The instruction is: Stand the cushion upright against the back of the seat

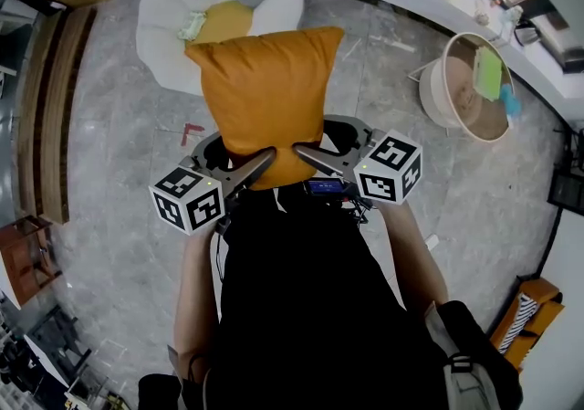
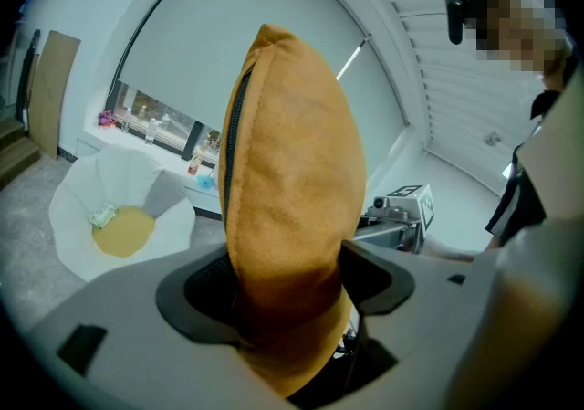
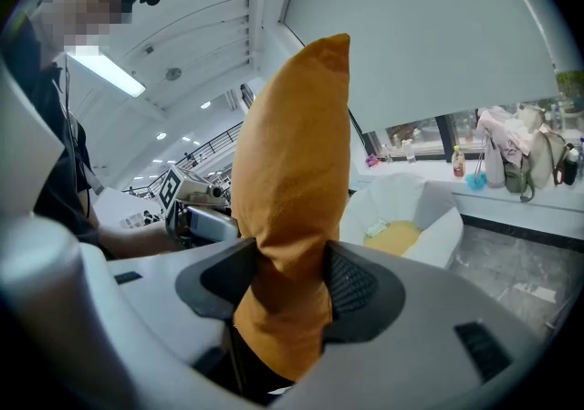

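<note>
Cushion (image 1: pixel 265 93), orange and upright, is held in the air over the grey floor (image 1: pixel 119 171), short of the white seat (image 1: pixel 169 20) (yellow pad inside). Left gripper (image 2: pixel 287 289) and right gripper (image 3: pixel 287 285) both have fingers (image 2: pixel 196 294) clamped on its lower edge.

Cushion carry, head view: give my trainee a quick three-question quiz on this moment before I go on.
1. True or false: the orange cushion already rests on the white chair.
2. Left tool and right tool: which grips the cushion? A left only; B right only; C both.
3. Fill in: the chair's seat pad is coloured ____.

Key: 1 false, it is held in the air short of the chair; 2 C; 3 yellow.
</note>
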Tool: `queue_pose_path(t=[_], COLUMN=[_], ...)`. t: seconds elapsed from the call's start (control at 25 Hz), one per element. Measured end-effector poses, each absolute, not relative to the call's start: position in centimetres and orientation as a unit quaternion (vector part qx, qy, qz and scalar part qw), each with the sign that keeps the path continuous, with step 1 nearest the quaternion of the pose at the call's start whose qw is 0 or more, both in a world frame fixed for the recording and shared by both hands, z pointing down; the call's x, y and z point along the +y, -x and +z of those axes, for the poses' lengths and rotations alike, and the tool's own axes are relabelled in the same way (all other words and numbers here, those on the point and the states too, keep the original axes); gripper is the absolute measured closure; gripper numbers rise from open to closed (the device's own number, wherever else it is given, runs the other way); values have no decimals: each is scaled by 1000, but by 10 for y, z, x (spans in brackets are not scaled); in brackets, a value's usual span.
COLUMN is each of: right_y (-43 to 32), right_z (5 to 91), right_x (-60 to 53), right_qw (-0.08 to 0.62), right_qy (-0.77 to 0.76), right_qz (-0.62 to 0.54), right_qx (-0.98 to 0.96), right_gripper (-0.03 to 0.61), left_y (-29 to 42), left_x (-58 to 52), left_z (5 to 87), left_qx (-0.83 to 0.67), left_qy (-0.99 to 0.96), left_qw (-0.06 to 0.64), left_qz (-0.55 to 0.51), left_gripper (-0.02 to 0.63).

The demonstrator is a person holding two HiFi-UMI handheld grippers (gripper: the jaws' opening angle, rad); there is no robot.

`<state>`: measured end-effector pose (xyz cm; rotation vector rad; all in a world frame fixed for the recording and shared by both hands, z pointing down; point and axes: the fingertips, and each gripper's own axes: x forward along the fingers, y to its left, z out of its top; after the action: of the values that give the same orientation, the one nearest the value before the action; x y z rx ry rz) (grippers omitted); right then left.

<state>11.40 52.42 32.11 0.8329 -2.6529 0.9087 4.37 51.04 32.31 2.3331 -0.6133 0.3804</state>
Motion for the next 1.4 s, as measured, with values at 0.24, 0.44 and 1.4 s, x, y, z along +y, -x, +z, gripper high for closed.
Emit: queue_pose_path(t=[0.24, 0.44, 1.4], right_y=[-98, -78, 28], right_z=[328, 325, 298], right_x=[512, 487, 327], right_qw=[113, 124, 140], right_qy=[-277, -279, -330], right_qz=[315, 309, 307], right_qx=[-901, -901, -882], right_gripper=[339, 337, 328], left_y=[-27, -8, 96], left_x=[500, 475, 309], left_z=[330, 329, 301], left_qx=[-243, -242, -225], left_qy=[-893, -894, -922], left_qw=[350, 352, 293], left_qz=[147, 134, 119], left_gripper=[264, 264, 258])
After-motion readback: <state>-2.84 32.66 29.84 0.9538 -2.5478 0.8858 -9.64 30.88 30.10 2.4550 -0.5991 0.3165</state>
